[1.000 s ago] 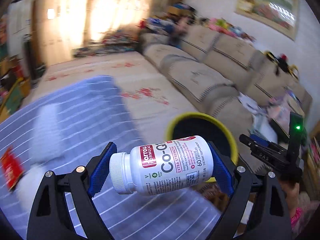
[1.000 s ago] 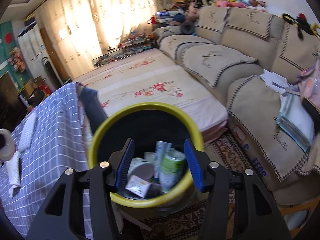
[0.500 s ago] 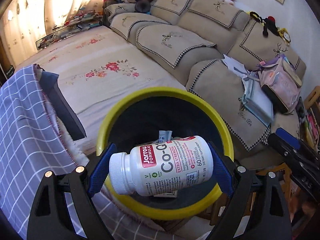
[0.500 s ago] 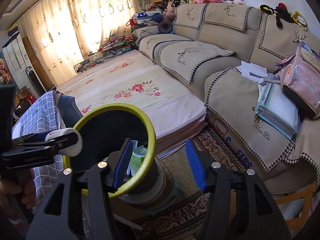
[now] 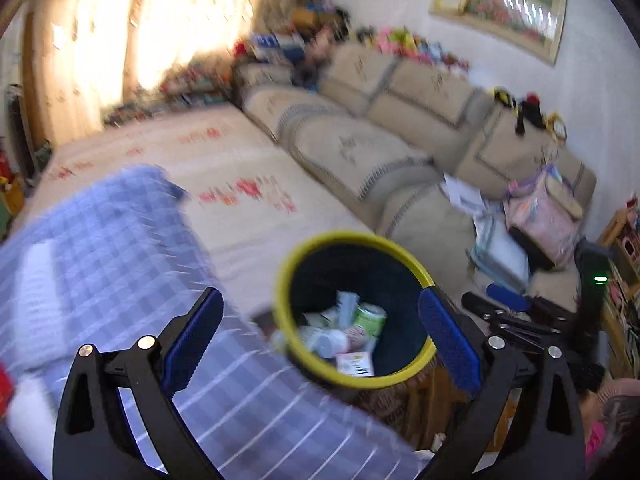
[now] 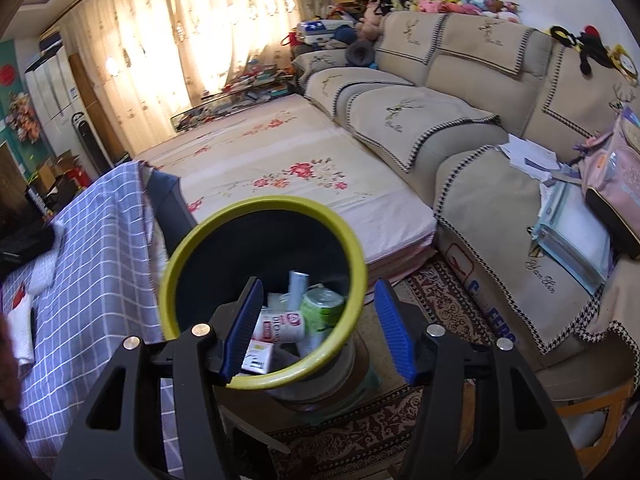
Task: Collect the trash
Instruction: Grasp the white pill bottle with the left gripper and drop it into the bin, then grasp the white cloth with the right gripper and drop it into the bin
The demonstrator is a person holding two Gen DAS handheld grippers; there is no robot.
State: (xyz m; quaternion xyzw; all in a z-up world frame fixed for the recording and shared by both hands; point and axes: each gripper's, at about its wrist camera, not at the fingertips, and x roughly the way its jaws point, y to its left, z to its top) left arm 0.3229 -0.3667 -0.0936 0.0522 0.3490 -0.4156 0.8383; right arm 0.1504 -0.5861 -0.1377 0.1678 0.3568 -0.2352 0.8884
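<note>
A black bin with a yellow rim (image 5: 400, 246) stands beside the checked table; it also shows in the right wrist view (image 6: 176, 264). Inside lie several pieces of trash, among them a white supplement bottle (image 6: 282, 326) and a green can (image 6: 322, 310). My left gripper (image 5: 320, 336) is open and empty above the bin's near side. My right gripper (image 6: 320, 328) is open and empty just above the bin's near rim. The right gripper also shows at the right in the left wrist view (image 5: 508, 312).
A blue checked tablecloth (image 5: 120, 248) covers the table at left, with white cloths (image 6: 24, 328) and a red item (image 6: 18, 300) on it. A beige sofa (image 6: 460, 128) with papers and a pink bag (image 6: 616, 184) runs along the right. A patterned rug (image 6: 440, 288) lies below.
My left gripper has opened and no longer holds the white supplement bottle, which now lies in the bin. The left gripper has swung back toward the table. The right gripper moved back over the bin.
</note>
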